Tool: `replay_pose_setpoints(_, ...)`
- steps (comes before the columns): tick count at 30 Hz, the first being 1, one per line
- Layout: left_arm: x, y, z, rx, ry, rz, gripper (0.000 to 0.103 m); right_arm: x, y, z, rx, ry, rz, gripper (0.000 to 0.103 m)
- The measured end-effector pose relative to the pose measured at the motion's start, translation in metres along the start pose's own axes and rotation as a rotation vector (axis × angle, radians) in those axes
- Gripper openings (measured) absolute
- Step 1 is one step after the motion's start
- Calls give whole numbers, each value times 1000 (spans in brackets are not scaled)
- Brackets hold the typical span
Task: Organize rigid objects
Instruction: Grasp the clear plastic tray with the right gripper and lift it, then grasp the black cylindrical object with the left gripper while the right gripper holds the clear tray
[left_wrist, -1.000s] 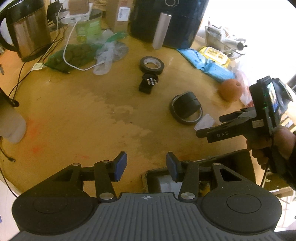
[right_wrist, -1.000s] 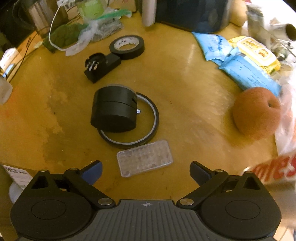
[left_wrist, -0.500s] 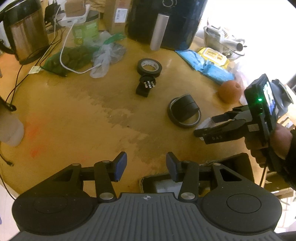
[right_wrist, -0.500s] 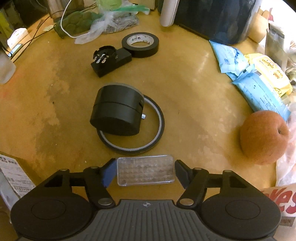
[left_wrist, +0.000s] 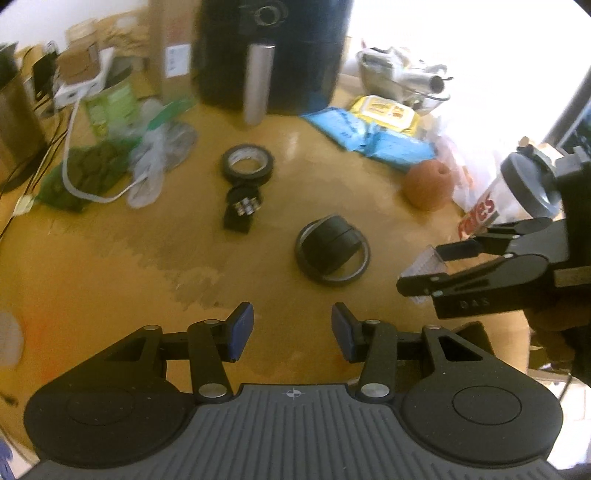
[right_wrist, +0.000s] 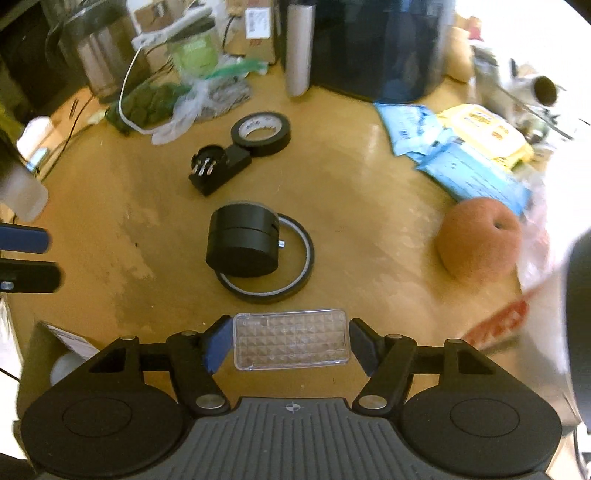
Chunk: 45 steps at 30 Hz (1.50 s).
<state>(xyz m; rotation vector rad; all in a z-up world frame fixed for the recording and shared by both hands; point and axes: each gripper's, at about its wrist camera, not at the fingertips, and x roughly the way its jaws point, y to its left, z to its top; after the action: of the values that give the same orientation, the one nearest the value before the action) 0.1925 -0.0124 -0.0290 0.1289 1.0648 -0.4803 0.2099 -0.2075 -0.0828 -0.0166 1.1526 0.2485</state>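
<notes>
Clear studded case (right_wrist: 291, 340) sits clamped endwise between our right fingers (right_wrist: 218, 341), lifted for sorting; left fingers (left_wrist: 240, 329) stand apart, empty.

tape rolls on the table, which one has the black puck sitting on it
The thin, wide ring of tape in mid-table, with the black puck resting on it. The thicker black tape roll farther back carries nothing.

Clear case (right_wrist: 291, 340) (studded grid pattern); black tape roll (right_wrist: 260, 133); yellow-brown table (right_wrist: 369, 221).
</notes>
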Motion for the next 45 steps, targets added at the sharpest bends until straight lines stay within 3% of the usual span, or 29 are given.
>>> replay_pose_setpoints(11,20,-23,18,140,-29,-61,46,-47,-16,-21,184,-65,23,70)
replay_pose_setpoints(15,31,-31,19,224,-50,-60,67,-61,-21,-32,239,-90,33,70)
replay_pose_setpoints(25,69,-37,30,317,-41,-51,68,-84,-32,-63,332,-109,12,70)
replay_pose_setpoints(36,114,-40,40,402,39,-56,67,-103,-36,-84,383,-127,-8,70)
replay_pose_setpoints(45,127,-41,44,404,83,-34,44,-108,-37,-96,413,-129,-3,70)
